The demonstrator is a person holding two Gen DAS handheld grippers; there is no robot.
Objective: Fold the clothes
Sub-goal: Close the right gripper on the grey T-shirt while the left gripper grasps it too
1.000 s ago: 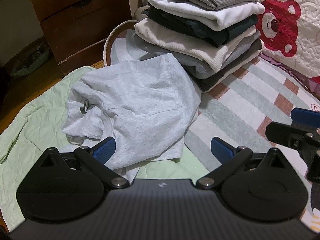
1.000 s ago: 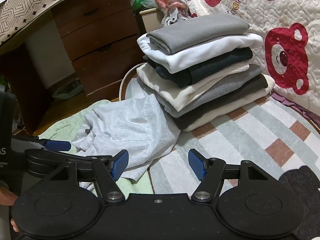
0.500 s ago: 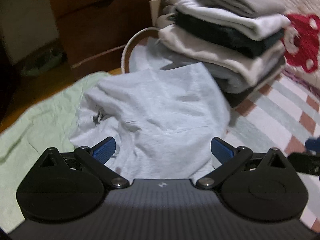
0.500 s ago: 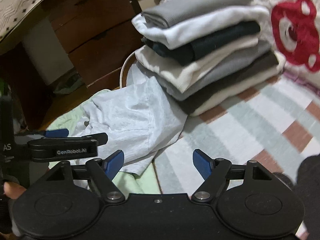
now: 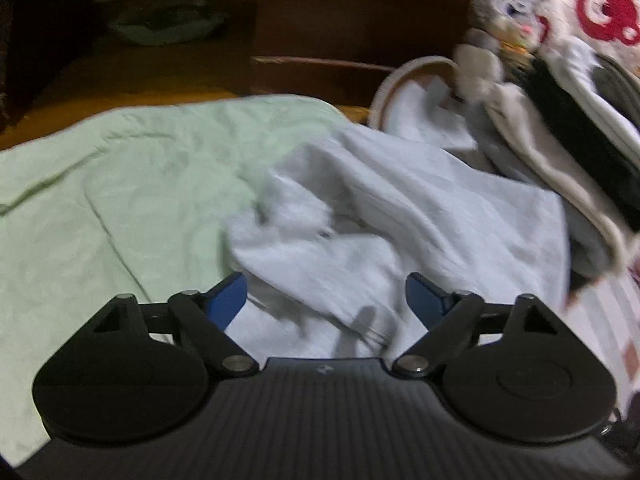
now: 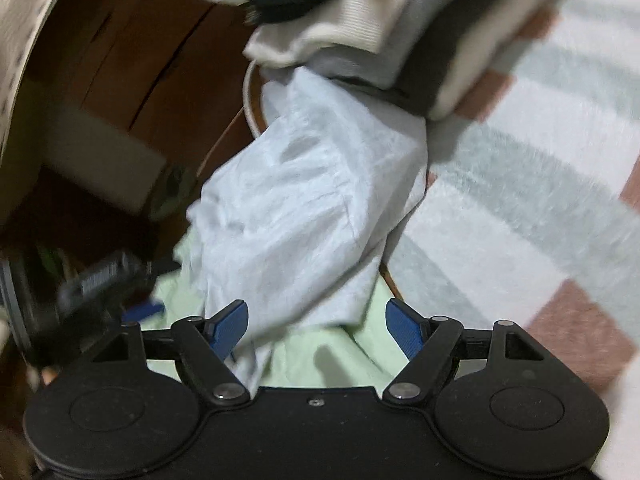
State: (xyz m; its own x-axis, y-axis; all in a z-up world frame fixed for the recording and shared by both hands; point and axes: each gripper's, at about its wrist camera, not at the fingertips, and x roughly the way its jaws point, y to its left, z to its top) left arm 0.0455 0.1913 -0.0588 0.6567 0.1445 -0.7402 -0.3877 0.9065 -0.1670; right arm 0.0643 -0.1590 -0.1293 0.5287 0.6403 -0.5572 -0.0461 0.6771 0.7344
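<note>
A crumpled light grey garment (image 5: pixel 384 232) lies on a pale green cloth (image 5: pixel 132 184), its far end against a stack of folded clothes (image 5: pixel 568 132). My left gripper (image 5: pixel 326 300) is open, its jaws just above the garment's near edge. In the right wrist view the same garment (image 6: pixel 304 208) runs from the stack (image 6: pixel 384 20) down to my right gripper (image 6: pixel 318 326), which is open with the garment's near hem between its fingers. The left gripper (image 6: pixel 104 280) shows blurred at the left of that view. Both views are motion-blurred.
A wooden chest of drawers (image 6: pixel 132 60) stands behind the clothes. A striped blanket (image 6: pixel 540 184) covers the bed to the right. A plush toy (image 5: pixel 508 12) and a bear-patterned quilt (image 5: pixel 600 4) lie behind the stack. A round white-rimmed object (image 5: pixel 404 76) sits by the stack.
Both grippers have moved forward and down toward the grey garment, and both views have swung left. The right gripper now has the garment's hem between its open fingers.
</note>
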